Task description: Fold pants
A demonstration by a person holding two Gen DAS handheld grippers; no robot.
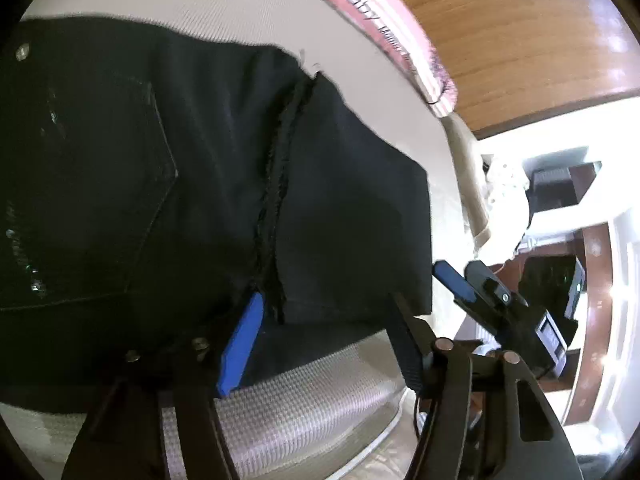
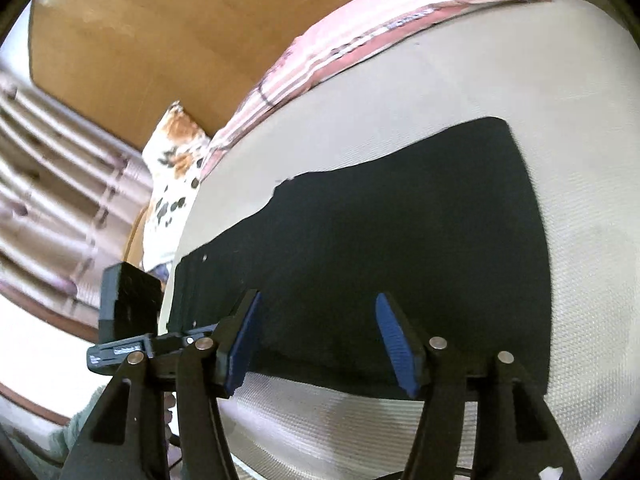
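Pants [image 1: 192, 168], black and folded, lie flat on the cream bed [image 2: 400, 92], near its front edge. Left tongs [image 1: 320, 344] stand spread over the near hem of the pants, beside a frayed seam, pinching nothing. Right tongs [image 2: 320, 344] are spread too, hovering over the near edge of the pants, empty. Beyond the pants, a pink striped blanket [image 2: 360, 40] lines the bed's far side.
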